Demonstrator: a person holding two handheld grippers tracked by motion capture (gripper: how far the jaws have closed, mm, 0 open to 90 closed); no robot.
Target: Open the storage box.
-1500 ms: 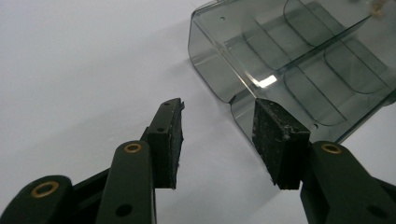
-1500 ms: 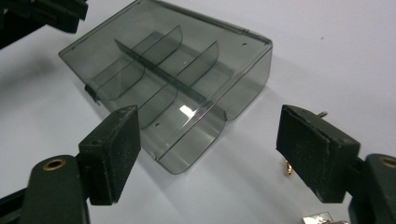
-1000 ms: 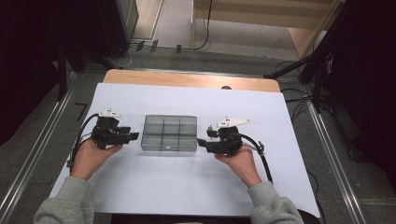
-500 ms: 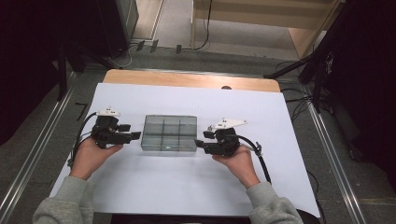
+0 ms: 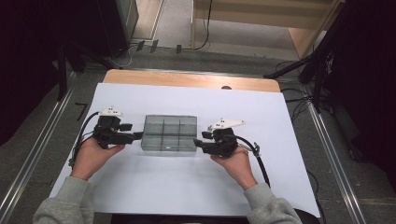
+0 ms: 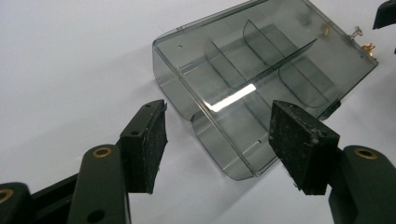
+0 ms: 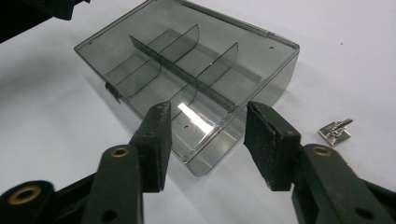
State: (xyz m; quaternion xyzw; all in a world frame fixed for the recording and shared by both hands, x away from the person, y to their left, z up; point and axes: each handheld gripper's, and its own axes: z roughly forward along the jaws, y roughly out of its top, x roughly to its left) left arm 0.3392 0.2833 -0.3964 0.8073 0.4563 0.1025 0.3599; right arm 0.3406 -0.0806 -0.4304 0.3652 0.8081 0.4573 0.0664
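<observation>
**Two grippers flank a smoky plastic box on a white table**

High view: A box [image 5: 169, 134] of dark see-through plastic, split into six compartments, lies near the middle of the table [image 5: 187, 196], which is covered in white. The left gripper [image 5: 136, 136] comes at it from the left, its tips just at the box's left end. The right gripper [image 5: 198, 142] comes from the right, its tips just at the right end. Each is held in a hand [image 5: 91, 156] whose grey sleeve [image 5: 63, 203] enters from the bottom edge. A cable [image 5: 81, 135] trails from the left gripper, and a grey plate [image 5: 226, 124] sits on top of the right one.

Left gripper view: The jaws stand apart, one on each side of the box's near corner [image 6: 243, 170]. They have just been opening; the box end lies between them, and neither pad [image 6: 152, 147] presses on it, so the gripper is released. The lid is shut, and the dividers show through it. Small brass-coloured bits [image 6: 364, 42] lie on the table just past the far end of the box.

Right gripper view: The jaws stand apart here too, with the near corner [image 7: 205, 161] of the box between them. They have just been closing, yet a gap shows between each pad [image 7: 156, 144] and the plastic, so nothing is grasped. A small silvery clip [image 7: 337, 130] lies on the table near the box, to the right of the jaws. Part of the other gripper [image 7: 37, 11] shows dark at the top left, beyond the box.
</observation>
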